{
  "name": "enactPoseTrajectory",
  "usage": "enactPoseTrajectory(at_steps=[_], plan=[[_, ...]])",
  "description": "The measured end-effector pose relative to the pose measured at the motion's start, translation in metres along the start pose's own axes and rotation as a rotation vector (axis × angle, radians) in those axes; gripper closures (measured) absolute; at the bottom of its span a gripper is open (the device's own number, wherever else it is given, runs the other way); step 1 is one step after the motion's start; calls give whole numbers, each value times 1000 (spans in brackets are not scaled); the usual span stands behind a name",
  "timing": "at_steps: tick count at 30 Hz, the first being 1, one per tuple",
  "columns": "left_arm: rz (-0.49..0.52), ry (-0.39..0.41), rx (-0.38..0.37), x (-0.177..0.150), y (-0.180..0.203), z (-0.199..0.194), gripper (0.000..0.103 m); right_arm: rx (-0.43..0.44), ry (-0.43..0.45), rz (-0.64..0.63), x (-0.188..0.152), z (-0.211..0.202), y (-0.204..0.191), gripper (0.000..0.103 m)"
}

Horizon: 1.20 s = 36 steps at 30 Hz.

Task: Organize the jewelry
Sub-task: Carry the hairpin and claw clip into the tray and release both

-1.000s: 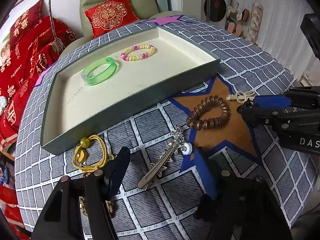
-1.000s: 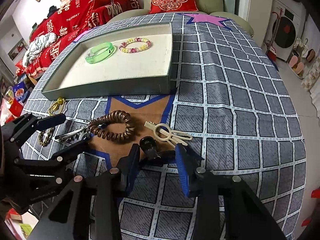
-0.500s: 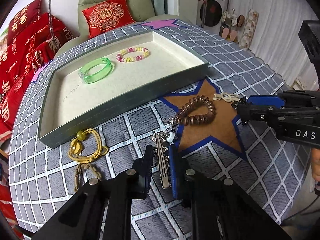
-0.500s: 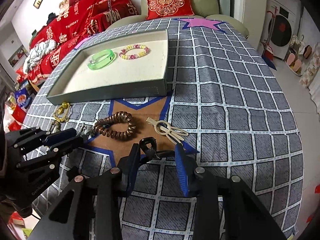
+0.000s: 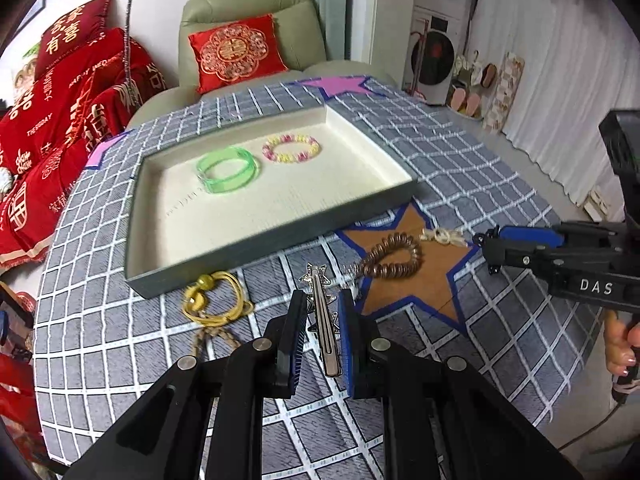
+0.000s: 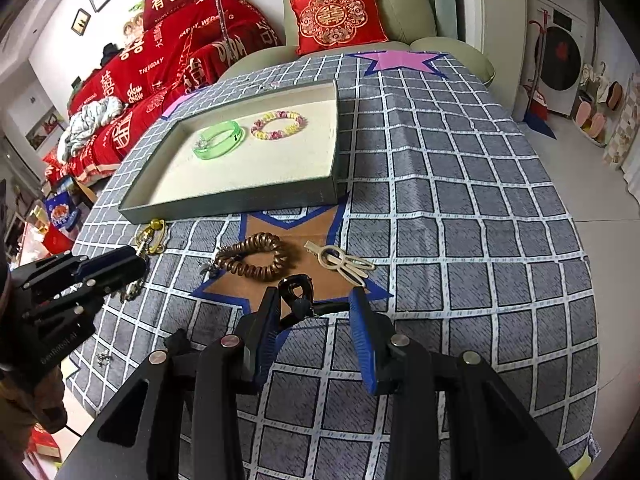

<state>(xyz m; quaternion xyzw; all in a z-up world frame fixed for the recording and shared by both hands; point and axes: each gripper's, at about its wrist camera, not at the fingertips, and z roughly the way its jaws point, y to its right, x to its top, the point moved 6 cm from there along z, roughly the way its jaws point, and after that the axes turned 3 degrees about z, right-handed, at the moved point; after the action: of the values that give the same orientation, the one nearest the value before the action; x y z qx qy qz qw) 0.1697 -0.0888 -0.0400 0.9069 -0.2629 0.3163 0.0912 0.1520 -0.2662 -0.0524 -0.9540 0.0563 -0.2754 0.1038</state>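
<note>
Since 0.5 s ago the left tool [image 5: 322, 320] has been raised with the silver star hair clip [image 5: 325, 326] clamped between its blue pads; the clip is now seen lifted off the checked surface [image 5: 472, 184], pointing forward along the fingers. The right tool [image 6: 314, 316] is little changed: jaws apart, a black claw clip [image 6: 298, 294] sitting between the fingers, against the left one; whether it is gripped cannot be told. Both tools are held low over the near edge of the surface, angled toward the tray [image 5: 256, 240]; the right one is seen from the left wrist view at the far right, level and pointing left.

Counted in the tray: one green bangle [image 5: 227, 171], one pink-yellow bead bracelet [image 5: 291, 149], lying side by side, apart.

Counted on the surface outside the tray: one brown spiral hair tie [image 6: 254, 258] on the brown star patch [image 5: 424, 284], one cream hair clip [image 6: 340, 260] just right of it, one yellow cord bracelet [image 5: 214, 298] just in front of the tray wall, one braided cord [image 5: 212, 338] below it.
</note>
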Motion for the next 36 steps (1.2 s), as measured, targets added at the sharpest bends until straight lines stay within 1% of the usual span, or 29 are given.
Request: enactPoseTrajectory(at_steps=[5, 9, 11, 14, 18, 23, 27, 36], plan=[[-27, 35, 11, 14, -14, -12, 79, 23, 18, 16, 12, -8, -3, 65], [-54, 56, 31, 27, -30, -14, 79, 34, 40, 9, 31, -11, -11, 65], [-71, 63, 47, 33, -41, -14, 79, 38, 48, -1, 43, -10, -16, 65], [-89, 74, 91, 44, -59, -9, 79, 50, 53, -11, 61, -4, -24, 65], [-116, 70, 92, 58, -77, 4, 79, 67, 50, -28, 88, 11, -37, 65], [-133, 28, 98, 69, -95, 34, 79, 66, 30, -50, 115, 41, -51, 65], [-140, -1, 106, 72, -102, 55, 79, 53, 7, -58, 129, 69, -56, 65], [-188, -89, 107, 73, -121, 104, 79, 32, -67, -59, 139, 131, -56, 65]])
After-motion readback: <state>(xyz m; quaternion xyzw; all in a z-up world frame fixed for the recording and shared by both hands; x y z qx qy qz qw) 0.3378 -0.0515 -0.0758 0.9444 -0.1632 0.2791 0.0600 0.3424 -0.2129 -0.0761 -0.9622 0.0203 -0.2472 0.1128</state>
